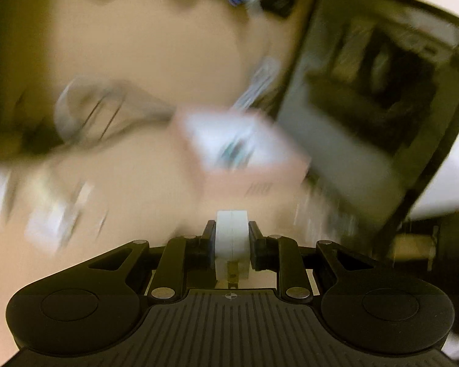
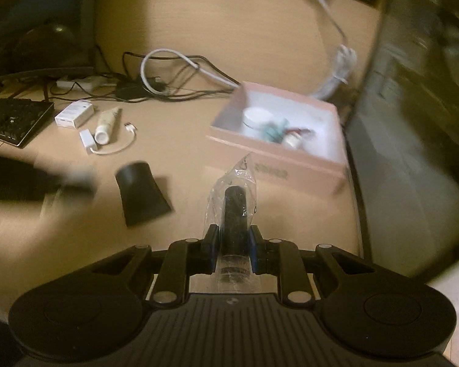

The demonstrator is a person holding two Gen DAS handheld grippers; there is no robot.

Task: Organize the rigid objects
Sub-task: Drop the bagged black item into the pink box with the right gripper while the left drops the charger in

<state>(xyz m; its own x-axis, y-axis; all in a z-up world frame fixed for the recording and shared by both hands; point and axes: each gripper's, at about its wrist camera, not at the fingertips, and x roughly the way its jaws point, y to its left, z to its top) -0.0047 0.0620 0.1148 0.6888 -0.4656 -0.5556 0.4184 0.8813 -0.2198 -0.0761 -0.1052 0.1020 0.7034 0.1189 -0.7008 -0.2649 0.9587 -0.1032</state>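
My left gripper (image 1: pixel 231 232) is shut on a white plug-like block (image 1: pixel 231 238) with a metal prong at its base. The view beyond is motion-blurred; a pink box (image 1: pixel 241 150) with a white inside lies ahead. My right gripper (image 2: pixel 232 238) is shut on a black cylinder in a clear plastic bag (image 2: pixel 234 211), held above the wooden desk. The pink box (image 2: pixel 293 165) sits ahead and to the right, holding a white jar (image 2: pixel 255 120), a teal item and a small bottle.
A black curved piece (image 2: pixel 142 192) lies left of my right gripper. Further left are a white box (image 2: pixel 74 113), a white tube (image 2: pixel 105 125), a white adapter with cable (image 2: pixel 90 140), tangled cables (image 2: pixel 168 76) and a keyboard (image 2: pixel 13 122). A dark monitor (image 1: pixel 376 98) stands right.
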